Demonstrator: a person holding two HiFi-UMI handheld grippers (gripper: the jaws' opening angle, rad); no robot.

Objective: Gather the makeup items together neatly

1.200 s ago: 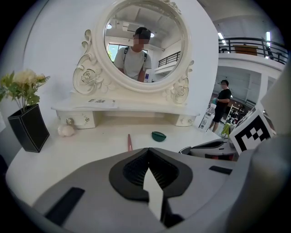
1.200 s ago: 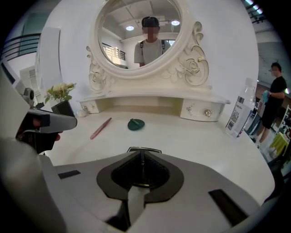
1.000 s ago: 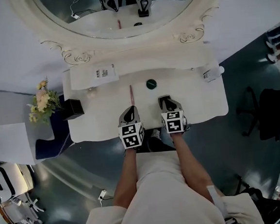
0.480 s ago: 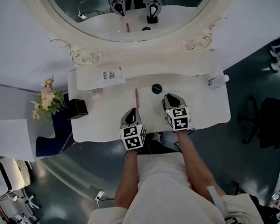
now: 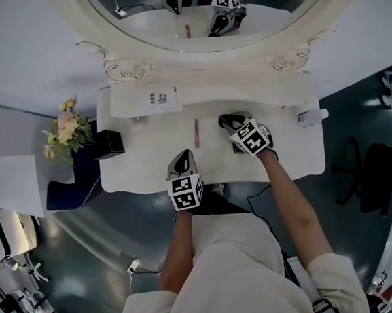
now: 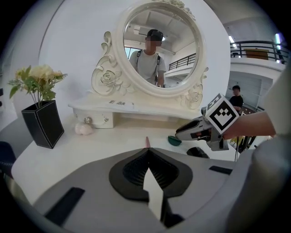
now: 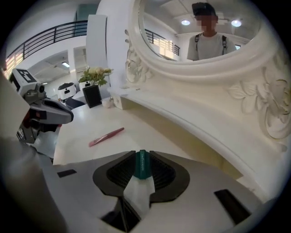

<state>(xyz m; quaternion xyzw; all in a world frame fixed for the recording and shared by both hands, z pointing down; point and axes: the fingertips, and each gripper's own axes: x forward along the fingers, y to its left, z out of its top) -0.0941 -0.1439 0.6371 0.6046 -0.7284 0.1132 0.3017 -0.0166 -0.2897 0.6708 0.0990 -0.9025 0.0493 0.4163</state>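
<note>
A round green compact (image 7: pixel 142 166) stands edge-on in my right gripper (image 7: pixel 142 155). The jaws have just been opening, and the compact fills the gap and touches both pads. In the left gripper view the compact (image 6: pixel 174 140) shows at the tip of the right gripper (image 6: pixel 179 134), low over the white vanity table (image 5: pixel 136 171). A pink pencil (image 5: pixel 196 132) lies just left of it, straight ahead of my left gripper (image 5: pixel 182 157). The left gripper (image 6: pixel 146 152) is shut on nothing near the front edge.
A black vase of flowers (image 5: pixel 107 144) stands at the table's left end, with a pale pink puff (image 6: pixel 83 129) beside a drawer shelf (image 5: pixel 204 94) under the mirror. A small clear bottle (image 5: pixel 312 116) lies at the right end. Something dark and flat (image 6: pixel 198 151) lies under the right gripper.
My right gripper has moved back and rightwards across the table, rolling as it went, and the green compact now sits between its jaws. The left gripper has hardly moved.
</note>
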